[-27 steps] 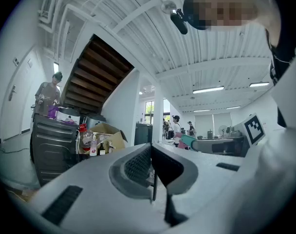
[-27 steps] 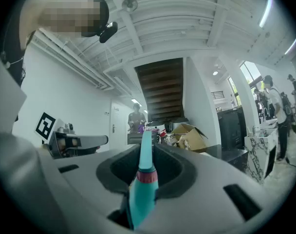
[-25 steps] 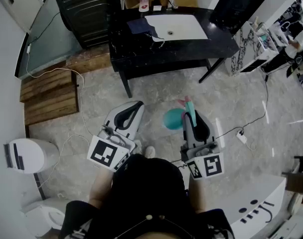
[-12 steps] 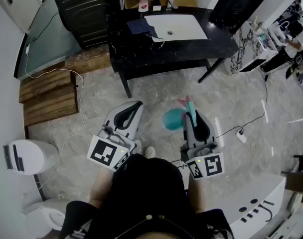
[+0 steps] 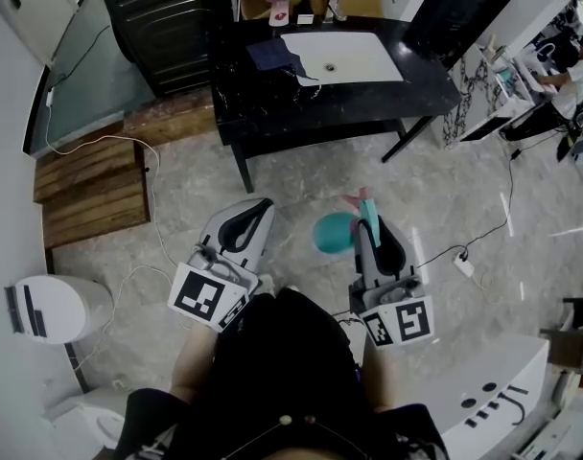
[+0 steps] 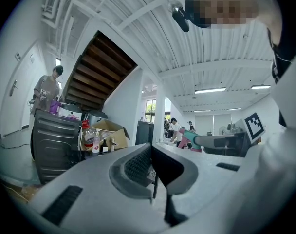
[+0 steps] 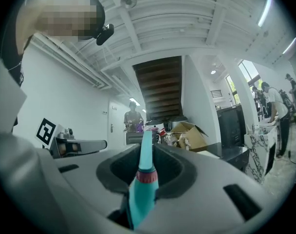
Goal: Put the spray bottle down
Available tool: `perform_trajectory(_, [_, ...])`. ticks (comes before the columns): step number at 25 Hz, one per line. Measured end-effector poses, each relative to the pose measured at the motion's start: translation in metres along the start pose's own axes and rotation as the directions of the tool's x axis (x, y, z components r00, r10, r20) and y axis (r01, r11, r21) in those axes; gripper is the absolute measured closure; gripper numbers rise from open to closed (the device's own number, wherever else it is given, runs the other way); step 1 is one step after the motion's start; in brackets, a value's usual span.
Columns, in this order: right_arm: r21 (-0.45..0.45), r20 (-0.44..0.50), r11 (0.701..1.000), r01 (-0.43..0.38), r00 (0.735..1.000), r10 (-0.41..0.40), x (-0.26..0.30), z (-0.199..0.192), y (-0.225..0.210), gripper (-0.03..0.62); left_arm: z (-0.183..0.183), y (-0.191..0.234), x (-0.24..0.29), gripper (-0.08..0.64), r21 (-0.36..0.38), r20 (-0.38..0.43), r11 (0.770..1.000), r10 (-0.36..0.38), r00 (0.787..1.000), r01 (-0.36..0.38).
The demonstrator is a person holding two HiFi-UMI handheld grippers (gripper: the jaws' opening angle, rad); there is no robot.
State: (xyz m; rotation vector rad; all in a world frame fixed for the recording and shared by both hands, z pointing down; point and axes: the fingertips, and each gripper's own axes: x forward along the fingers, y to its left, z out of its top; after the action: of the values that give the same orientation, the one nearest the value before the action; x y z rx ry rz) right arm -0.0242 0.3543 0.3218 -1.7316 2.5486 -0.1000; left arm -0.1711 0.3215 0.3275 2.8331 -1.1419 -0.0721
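Our right gripper (image 5: 370, 218) clamps the spray bottle (image 5: 333, 233) by its neck, since the surface (image 5: 421, 80) lies well apart. Our left gripper (image 5: 256, 209) is closed, empty.

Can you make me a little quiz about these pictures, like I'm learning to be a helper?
1. True or false: the spray bottle is already standing on the black table.
2. What colour is the spray bottle's body? A red, B teal, C yellow.
3. Fill in: the spray bottle is clamped in the ___ tool.

Key: 1 false, it is held up over the floor; 2 B; 3 right (the right tool).
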Motion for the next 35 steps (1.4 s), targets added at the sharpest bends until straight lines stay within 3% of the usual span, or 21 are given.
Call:
perform_trajectory(8, [-0.031,-0.02,0.999,0.021,1.0,-0.021,0.014,-0.008,0.002,0.505,-0.011,0.017,-0.001,0.554,-0.008,-0.027,1.0,-0.011,1.0,0.011])
perform_trajectory(16, [-0.036,-0.025,0.999,0.041,0.999,-0.042,0.043,-0.01,-0.029,0.505,-0.012,0.036,0.036,0.554,-0.003,-0.034,1.0,-0.022,0.999,0.022])
perform_trajectory(26, [-0.03,-0.045,0.999,0.03,0.999,-0.031,0.115,-0.01,-0.117,0.505,-0.01,0.076,0.139,0.554,0.011,-0.029,1.0,-0.001,1.0,0.002])
perform_trajectory(35, [-0.004,-0.051,1.0,0.013,0.999,-0.013,0.183,-0.009,-0.206,0.505,-0.004,0.117,0.227,0.554,-0.002,-0.02,0.998,0.068,0.997,-0.068])
